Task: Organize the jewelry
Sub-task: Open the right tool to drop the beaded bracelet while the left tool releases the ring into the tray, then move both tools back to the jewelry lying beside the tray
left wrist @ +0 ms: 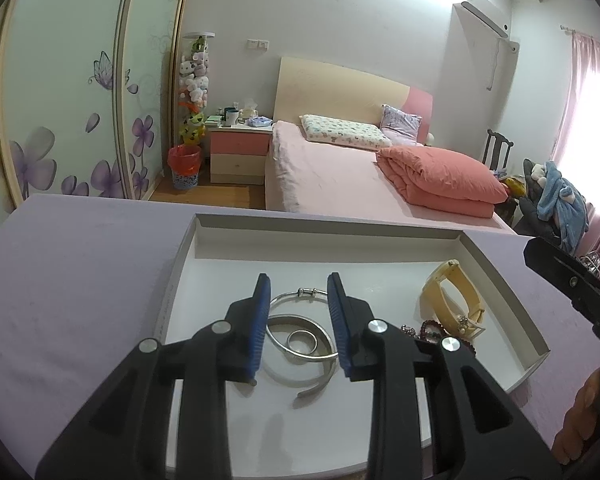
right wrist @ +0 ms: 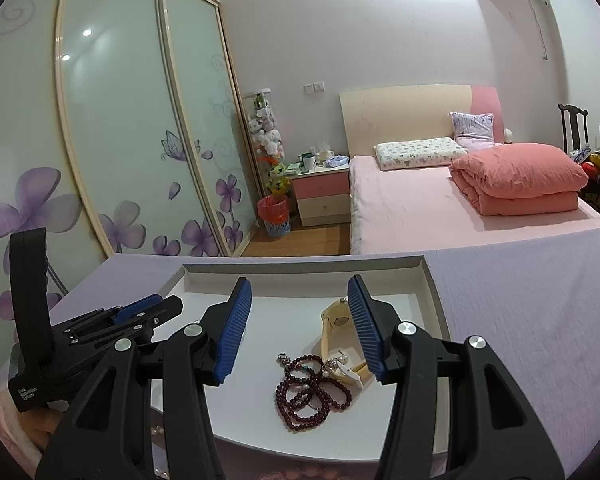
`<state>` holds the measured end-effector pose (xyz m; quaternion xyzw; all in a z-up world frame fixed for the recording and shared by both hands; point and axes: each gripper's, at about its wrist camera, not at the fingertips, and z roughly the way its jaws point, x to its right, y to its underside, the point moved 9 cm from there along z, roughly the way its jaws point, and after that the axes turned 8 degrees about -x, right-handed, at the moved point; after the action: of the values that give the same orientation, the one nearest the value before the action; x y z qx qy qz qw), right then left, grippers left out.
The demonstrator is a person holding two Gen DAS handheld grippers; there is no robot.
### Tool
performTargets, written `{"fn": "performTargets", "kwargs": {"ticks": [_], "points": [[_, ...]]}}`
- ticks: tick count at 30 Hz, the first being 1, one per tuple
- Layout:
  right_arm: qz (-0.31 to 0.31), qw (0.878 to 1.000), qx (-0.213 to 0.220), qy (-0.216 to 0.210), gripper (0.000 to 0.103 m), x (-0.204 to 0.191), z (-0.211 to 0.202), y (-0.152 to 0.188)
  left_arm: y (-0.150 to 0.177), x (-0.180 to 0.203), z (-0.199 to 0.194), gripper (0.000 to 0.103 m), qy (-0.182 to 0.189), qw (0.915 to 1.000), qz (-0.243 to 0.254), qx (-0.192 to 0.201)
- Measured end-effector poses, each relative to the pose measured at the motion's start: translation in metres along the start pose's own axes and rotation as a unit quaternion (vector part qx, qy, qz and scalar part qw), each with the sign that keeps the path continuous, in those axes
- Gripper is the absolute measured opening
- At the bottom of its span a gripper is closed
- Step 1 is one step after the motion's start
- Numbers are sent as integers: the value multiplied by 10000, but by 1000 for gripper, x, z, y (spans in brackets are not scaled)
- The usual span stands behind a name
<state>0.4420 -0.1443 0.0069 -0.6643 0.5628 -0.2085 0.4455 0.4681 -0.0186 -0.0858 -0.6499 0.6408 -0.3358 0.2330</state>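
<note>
A shallow white tray [left wrist: 496, 276] lies on a lavender-covered table. In it, seen from the left wrist, are a thin silver bangle [left wrist: 296, 295], a wide silver bangle [left wrist: 276, 330] around a small silver ring [left wrist: 300, 342], and an open silver cuff [left wrist: 320, 378]. My left gripper [left wrist: 299, 282] hovers open over these, its pads touching none. A cream watch [right wrist: 334, 326] and dark red bead strands [right wrist: 312, 394] lie further right. My right gripper [right wrist: 298, 286] stands open above the beads, with the watch partly behind its right finger.
The tray's far rim [right wrist: 304, 269] is near the table's far edge. Beyond are a pink bed [right wrist: 440, 208], a nightstand [right wrist: 324, 196], a red bin [right wrist: 276, 216] and flowered wardrobe doors [right wrist: 120, 140]. Lavender cloth [left wrist: 80, 280] stretches on both sides of the tray.
</note>
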Motion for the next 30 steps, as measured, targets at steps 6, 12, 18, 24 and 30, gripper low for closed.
{"fn": "performTargets", "kwargs": {"ticks": [6,12,18,24,30], "points": [[-3,10000,5,4,52,0,-1,0,1,-2,0,30,-9,10000,-12,-15],[16,10000,38,44,52,1,-1,2,1,-6,-7,33,-19,10000,-45,38],[-4,10000,32,74,52,0,-8,8,13,-20,-29,36,-72,9999,-77,77],[-75,9998,-145,134,60,-1,-33,30,40,-24,-64,47,-46,10000,-6,57],[-122,9992,-297,253,69,3,-67,66,78,-25,-93,54,-3,9998,159,-75]]}}
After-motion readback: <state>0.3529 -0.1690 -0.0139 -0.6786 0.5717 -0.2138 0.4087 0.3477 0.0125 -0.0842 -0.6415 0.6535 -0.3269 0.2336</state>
